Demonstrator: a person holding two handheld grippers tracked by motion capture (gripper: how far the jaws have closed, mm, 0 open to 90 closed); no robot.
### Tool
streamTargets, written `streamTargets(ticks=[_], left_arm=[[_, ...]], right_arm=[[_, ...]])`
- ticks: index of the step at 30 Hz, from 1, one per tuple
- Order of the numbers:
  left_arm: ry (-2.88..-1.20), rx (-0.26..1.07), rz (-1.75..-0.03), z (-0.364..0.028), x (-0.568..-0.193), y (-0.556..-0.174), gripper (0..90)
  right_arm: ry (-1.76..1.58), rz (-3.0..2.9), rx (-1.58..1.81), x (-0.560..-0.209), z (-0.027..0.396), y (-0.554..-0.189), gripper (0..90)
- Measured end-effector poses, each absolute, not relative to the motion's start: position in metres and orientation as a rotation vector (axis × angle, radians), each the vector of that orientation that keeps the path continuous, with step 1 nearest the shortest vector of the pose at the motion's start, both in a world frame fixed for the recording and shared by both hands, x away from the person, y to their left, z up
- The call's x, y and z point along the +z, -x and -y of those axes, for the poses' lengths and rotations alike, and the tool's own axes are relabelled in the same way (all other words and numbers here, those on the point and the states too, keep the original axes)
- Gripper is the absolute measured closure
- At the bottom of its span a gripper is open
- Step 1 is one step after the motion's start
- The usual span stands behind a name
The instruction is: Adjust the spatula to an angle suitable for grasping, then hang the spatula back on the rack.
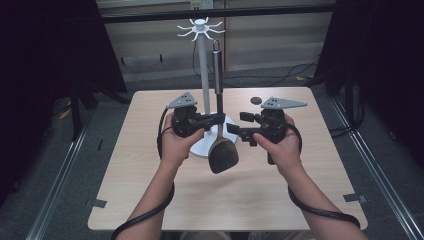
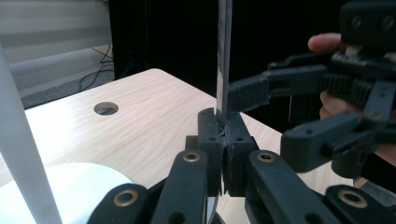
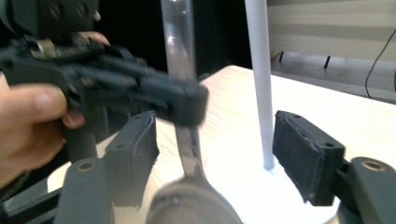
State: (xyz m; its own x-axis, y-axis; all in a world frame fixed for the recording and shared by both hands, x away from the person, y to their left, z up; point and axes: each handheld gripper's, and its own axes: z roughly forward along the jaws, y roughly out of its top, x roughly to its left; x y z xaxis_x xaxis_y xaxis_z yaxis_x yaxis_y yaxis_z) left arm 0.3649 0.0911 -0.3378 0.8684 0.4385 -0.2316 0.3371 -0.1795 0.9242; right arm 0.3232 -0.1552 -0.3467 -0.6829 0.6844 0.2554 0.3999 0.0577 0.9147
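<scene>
A spatula (image 1: pixel 220 125) hangs by its top end from a white rack (image 1: pixel 201 65) that stands near the middle of the pale wooden counter (image 1: pixel 150 200), and both hands are working on it. Its dark blade (image 1: pixel 223 156) hangs low at about six o'clock from the rack's round white base (image 1: pixel 200 148), just over the counter, with the shiny shaft running straight up to one of the spidery hooks at the rack's crown (image 1: pixel 201 27).

The left claw (image 1: pixel 218 118) comes in from nine o'clock and is clamped tight on the shaft, roughly halfway up. In the left gripper view its two black pads (image 2: pixel 211 154) are pressed together on the thin metal strip (image 2: pixel 223 56) (no gap to speak of).

The right claw (image 1: pixel 239 123) comes in from three o'clock at about the same height, level with the neck just above the blade. Its jaws stand wide apart. In the right gripper view the spatula's neck (image 3: pixel 189 144) sits between the pads (image 3: pixel 306 156) without either one pressing on it, and the rack's white pole (image 3: pixel 260 84) rises behind, toward one o'clock.

A small dark round hole (image 1: pixel 256 100) in the counter lies at about one o'clock from the rack's base, well apart from both hands. Each gripper's black cable (image 1: pixel 320 210) trails back along the forearm toward the near edge.
</scene>
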Motion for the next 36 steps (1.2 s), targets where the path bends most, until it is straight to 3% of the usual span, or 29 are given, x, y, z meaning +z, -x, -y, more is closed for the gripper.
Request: streamTargets(ticks=[36], left_arm=[[-1.757,0.176,-0.653,-0.09,-0.346,-0.381,87.9]], right_arm=[[-1.115,-2.132,1.552,-0.374,0.174,-0.316,22.7]])
